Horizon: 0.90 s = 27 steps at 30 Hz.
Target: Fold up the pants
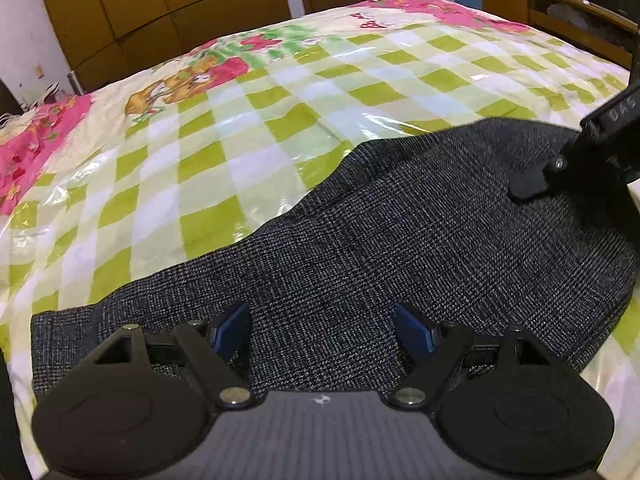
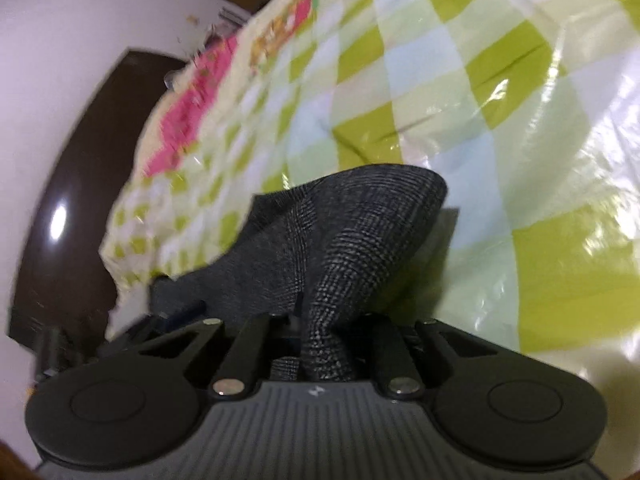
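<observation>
Dark grey checked pants point(image 1: 400, 232) lie spread on a bed covered by a green-and-white chequered sheet point(image 1: 248, 128). My left gripper point(image 1: 322, 334) hovers just above the near part of the cloth, its blue pads point(image 1: 230, 330) wide apart with nothing pinched between them. My right gripper point(image 1: 528, 188) comes in from the right edge and rests on the far right part of the pants. In the right wrist view the right gripper point(image 2: 320, 336) is shut on a bunched ridge of the pants point(image 2: 352, 232), which rises out of the jaws; the fingertips are hidden by the cloth.
Brown wooden wardrobes point(image 1: 160, 12) stand behind the bed. A wooden shelf with clutter point(image 1: 560, 12) is at the back right. A pink cartoon-print border point(image 1: 36, 144) runs along the sheet's left side. A dark brown headboard point(image 2: 68, 200) shows in the right wrist view.
</observation>
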Tool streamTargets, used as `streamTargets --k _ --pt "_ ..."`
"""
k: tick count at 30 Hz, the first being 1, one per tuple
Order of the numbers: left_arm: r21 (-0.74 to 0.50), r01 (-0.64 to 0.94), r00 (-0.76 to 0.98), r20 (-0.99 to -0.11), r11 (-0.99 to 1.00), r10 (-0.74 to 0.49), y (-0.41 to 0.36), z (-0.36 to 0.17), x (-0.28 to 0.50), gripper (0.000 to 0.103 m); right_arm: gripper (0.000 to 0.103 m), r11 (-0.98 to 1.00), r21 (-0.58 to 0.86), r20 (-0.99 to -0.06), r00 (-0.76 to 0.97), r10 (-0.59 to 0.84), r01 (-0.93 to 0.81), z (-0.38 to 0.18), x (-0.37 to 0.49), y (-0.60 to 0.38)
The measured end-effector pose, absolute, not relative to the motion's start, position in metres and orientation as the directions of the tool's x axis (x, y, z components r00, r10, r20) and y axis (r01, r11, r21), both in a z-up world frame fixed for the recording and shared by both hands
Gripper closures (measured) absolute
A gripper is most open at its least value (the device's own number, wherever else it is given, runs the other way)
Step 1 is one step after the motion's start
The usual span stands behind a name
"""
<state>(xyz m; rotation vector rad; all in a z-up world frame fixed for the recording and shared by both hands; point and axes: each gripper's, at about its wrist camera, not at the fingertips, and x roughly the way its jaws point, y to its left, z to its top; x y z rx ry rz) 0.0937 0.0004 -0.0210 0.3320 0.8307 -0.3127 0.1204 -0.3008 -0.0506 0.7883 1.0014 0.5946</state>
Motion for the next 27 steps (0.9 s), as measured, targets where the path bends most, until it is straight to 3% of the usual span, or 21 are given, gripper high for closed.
streamTargets --k 9,17,21,27 --pt "0.146 0.526 0.611 -0.750 0.838 -0.253 -0.068 -0.020 0.102 0.012 0.093 0.578 0.816 -0.485 0.561 0.671 0.015 -0.045 0.102 -0.375" --pt "0.230 0.585 0.645 -0.714 0.778 -0.274 -0.109 -0.016 0.097 0.012 0.093 0.685 0.718 -0.592 0.624 0.510 0.120 -0.019 0.082 -0.433" --pt "0.201 0.564 0.659 -0.694 0.801 -0.290 -0.109 -0.013 0.095 0.012 0.092 0.726 0.671 -0.632 0.628 0.454 0.151 -0.003 0.078 -0.437" --pt "0.255 0.590 0.665 -0.691 0.766 -0.282 -0.121 -0.027 0.081 0.012 0.091 0.766 0.618 -0.670 0.627 0.397 0.175 0.006 0.080 -0.415"
